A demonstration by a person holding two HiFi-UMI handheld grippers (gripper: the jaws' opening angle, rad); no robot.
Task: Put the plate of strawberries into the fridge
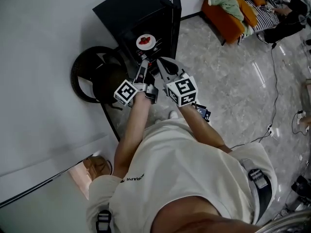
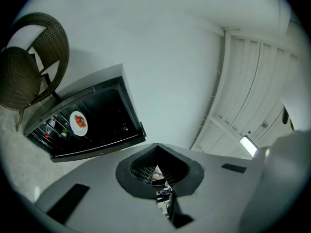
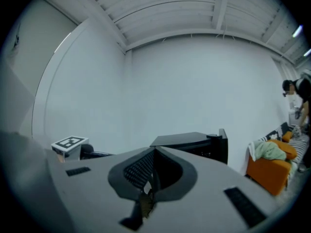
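Note:
A white plate of strawberries (image 1: 145, 41) rests on a shelf inside the small black fridge (image 1: 127, 8), whose door (image 1: 175, 11) stands open. In the left gripper view the plate of strawberries (image 2: 78, 123) lies on the wire shelf of the fridge (image 2: 112, 137), low at the left. My left gripper (image 1: 144, 63) and right gripper (image 1: 162, 63) are held side by side in front of the fridge opening, apart from the plate. Both are shut and empty: the left gripper (image 2: 157, 146) and the right gripper (image 3: 154, 150) each show jaws pressed together with nothing between.
A dark wicker chair (image 1: 90, 76) stands left of the fridge against the white wall. An orange sofa (image 1: 227, 14) with clothes and a seated person is at the far right. A cable (image 1: 275, 76) runs over the marble floor.

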